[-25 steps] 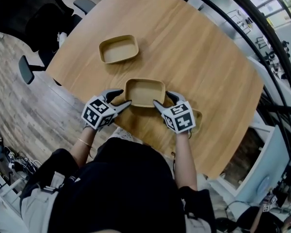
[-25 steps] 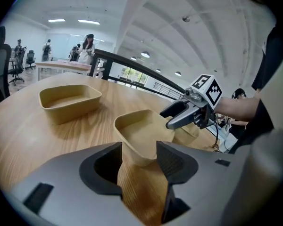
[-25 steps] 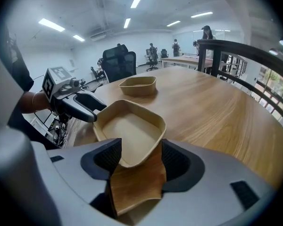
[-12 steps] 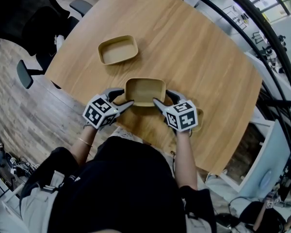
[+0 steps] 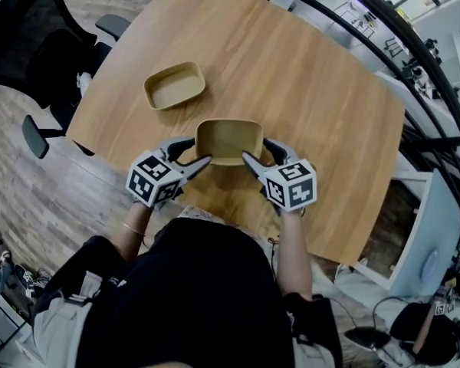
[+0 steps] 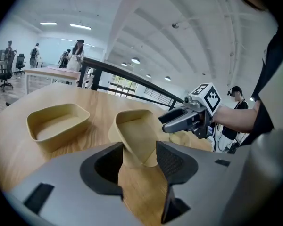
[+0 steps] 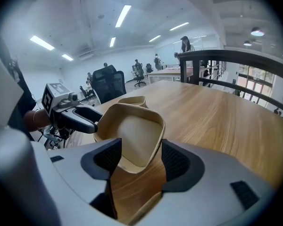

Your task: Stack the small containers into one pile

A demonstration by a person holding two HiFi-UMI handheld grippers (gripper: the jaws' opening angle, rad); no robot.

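I'm working in an open-plan office: black swivel chairs [image 5: 31,44] stand just beside my big wooden table [image 5: 307,75], more desks [image 6: 52,73] lie beyond it with people [image 6: 77,55] standing among them, and strip lights [image 7: 123,15] run overhead

A light wooden table [image 5: 307,90] bears one tan container [image 5: 174,85], lying upright.

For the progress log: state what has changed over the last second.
The tan rectangular container between the grippers seems to have risen a little off the wooden table; it now hangs tilted above it. The left gripper and right gripper keep their hold on its two ends. The second tan container stayed where it was on the table.
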